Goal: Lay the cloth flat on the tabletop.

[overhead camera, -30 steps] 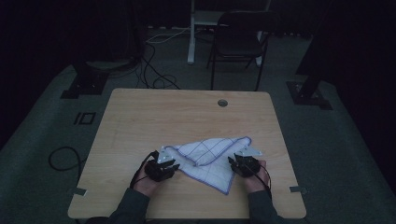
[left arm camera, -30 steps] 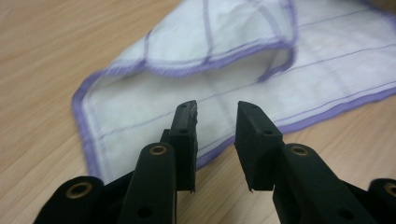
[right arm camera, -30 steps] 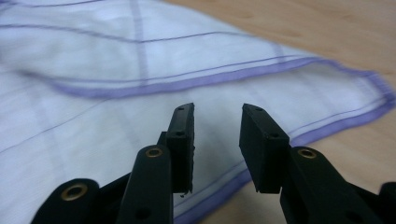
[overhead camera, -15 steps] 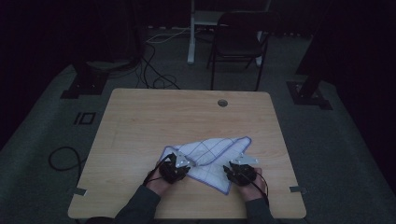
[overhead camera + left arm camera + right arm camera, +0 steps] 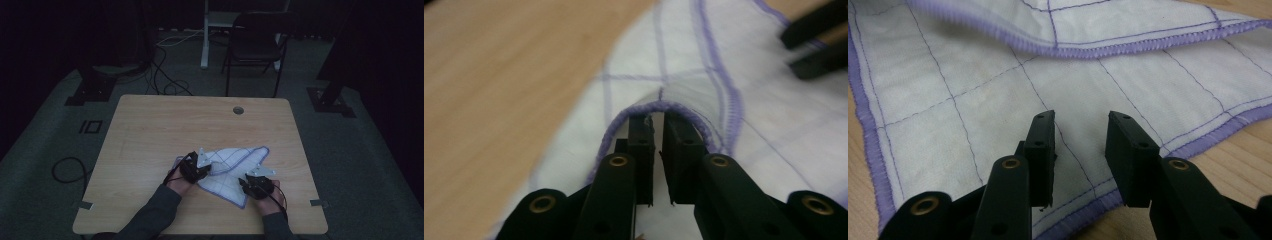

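On the wooden table (image 5: 150,130), near the person's edge, lies a white cloth (image 5: 235,165) with purple lines and a purple hem, partly folded over itself. At its left side, the left gripper (image 5: 658,131) has its jaws almost together, pinching a raised fold of the hem; they have just opened a tiny bit. By the cloth's near corner, the right gripper (image 5: 1079,135) hangs just over the flat cloth with its jaws apart, holding nothing.
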